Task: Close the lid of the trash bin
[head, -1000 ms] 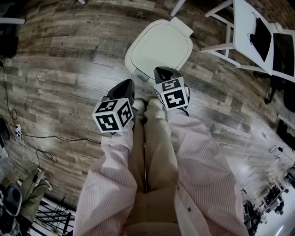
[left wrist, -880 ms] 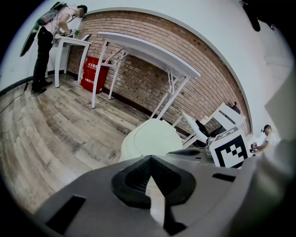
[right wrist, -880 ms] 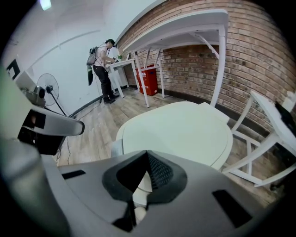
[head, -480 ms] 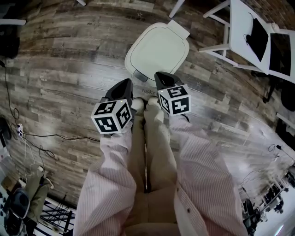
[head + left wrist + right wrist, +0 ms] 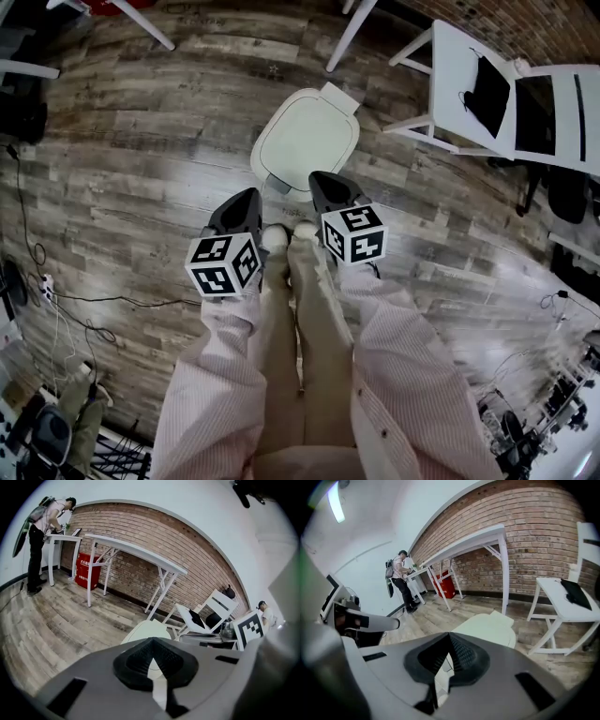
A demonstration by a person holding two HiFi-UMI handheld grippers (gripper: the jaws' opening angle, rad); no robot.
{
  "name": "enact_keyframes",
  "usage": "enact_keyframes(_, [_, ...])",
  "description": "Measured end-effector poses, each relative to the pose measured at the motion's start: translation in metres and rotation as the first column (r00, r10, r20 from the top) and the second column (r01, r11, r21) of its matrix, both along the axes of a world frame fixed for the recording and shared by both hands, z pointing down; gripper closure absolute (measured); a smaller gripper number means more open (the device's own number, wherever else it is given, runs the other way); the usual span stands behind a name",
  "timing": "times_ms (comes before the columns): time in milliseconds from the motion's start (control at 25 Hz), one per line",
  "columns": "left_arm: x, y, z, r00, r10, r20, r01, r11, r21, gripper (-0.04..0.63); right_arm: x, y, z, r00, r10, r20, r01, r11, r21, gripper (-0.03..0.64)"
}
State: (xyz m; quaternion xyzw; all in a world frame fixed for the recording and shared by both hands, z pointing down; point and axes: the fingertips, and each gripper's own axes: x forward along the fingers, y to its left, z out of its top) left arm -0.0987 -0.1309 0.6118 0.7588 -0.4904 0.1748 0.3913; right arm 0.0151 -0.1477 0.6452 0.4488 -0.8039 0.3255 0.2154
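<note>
Now we lift left tongs (image 5: 247,197) and right tongs (image 5: 321,180) clear of the trash bin (image 5: 277,181), both pinched together and empty. Bin stands on the floor (image 5: 141,131) just beyond, lid (image 5: 307,136) flat down, so the task looks done.

A white trash bin (image 5: 305,141) is seen from above on the wooden plank floor (image 5: 141,141), at twelve o'clock from the person's shoes (image 5: 275,236). Its lid (image 5: 314,127) is shut flat. The left gripper (image 5: 249,195) is held at about seven o'clock from the bin and the right gripper (image 5: 319,178) at about six o'clock. Both sets of jaws are pointed toward the bin's near edge. Striped sleeves (image 5: 403,347) and beige trousers (image 5: 309,328) are seen toward six o'clock. A white chair (image 5: 450,66) with a black object (image 5: 487,84) on its seat is placed at two o'clock from the bin. Cables (image 5: 94,305) are strewn on the floor at eight o'clock.
</note>
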Motion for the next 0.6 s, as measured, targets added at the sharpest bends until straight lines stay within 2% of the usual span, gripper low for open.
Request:
enact_keyframes(320, [-0.004,-0.015,-0.075,1.000,-0.012,-0.016,0.014,0.995,0.098,0.601,0.013,-0.015,-0.079,0.994,0.095,0.053,-0.099,0.991,0.093,0.614])
enact_keyframes(600, [-0.007,-0.018,-0.139,1.000,-0.007,-0.021,0.011,0.981,0.195,0.601,0.033,-0.006,-0.146,0.977,0.177,0.115,-0.194,0.967,0.164,0.614])
